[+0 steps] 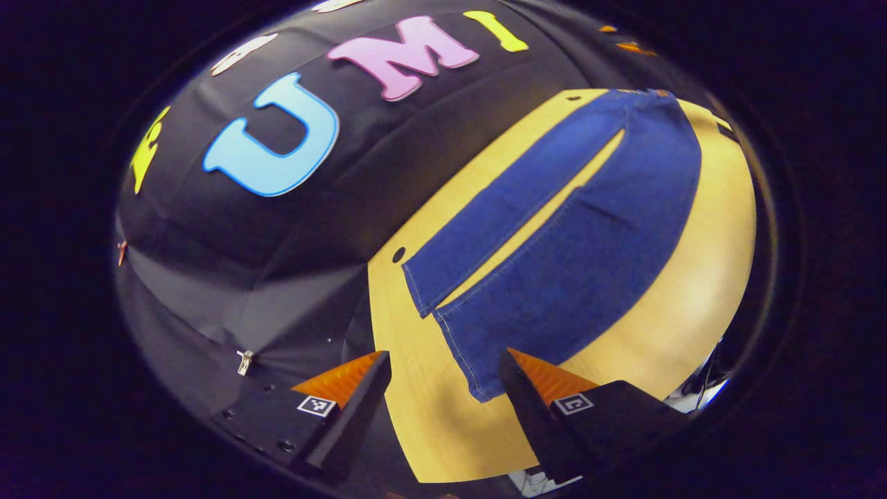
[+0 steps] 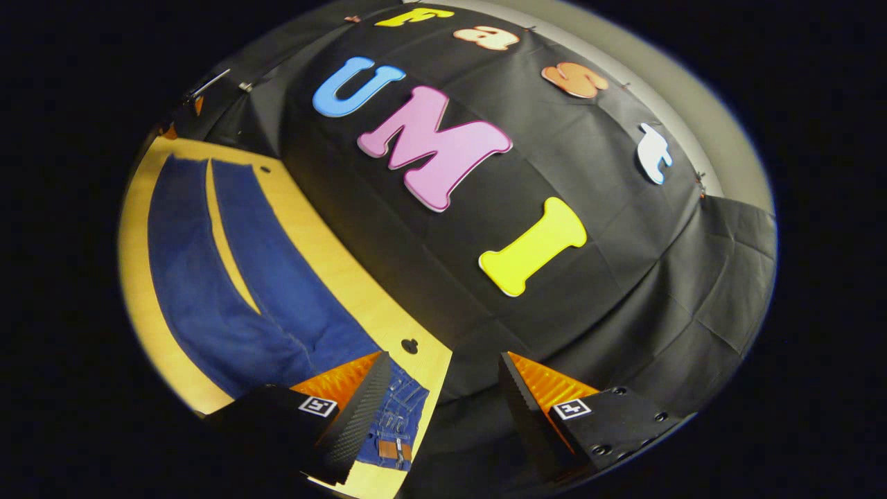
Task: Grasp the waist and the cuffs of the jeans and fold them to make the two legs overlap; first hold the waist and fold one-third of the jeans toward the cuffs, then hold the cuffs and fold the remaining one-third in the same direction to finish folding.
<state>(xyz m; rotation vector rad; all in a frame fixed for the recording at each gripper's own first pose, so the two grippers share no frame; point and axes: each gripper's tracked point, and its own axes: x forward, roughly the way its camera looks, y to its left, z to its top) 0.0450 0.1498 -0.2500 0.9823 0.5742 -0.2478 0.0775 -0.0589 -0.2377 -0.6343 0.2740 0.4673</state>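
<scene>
The dark blue denim jeans (image 1: 554, 235) lie flat, legs apart, on my pale wooden counter (image 1: 693, 291). My left claw (image 1: 443, 395) hangs spread above their cuffs; my right claw (image 2: 443, 395), spread too, hangs above the waist, whose brown leather patch (image 2: 392, 449) shows in the right gripper view.

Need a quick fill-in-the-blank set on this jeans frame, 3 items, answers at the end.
1. The jeans lie flat on the wooden ____.
2. Their two legs lie side by side with a narrow ____ between them, not overlapped.
3. The left gripper hovers near the cuffs with its jaws ____.
4. The right gripper is at the ____ end of the jeans, where the belt patch shows.

Missing words: table; gap; open; waist
</scene>
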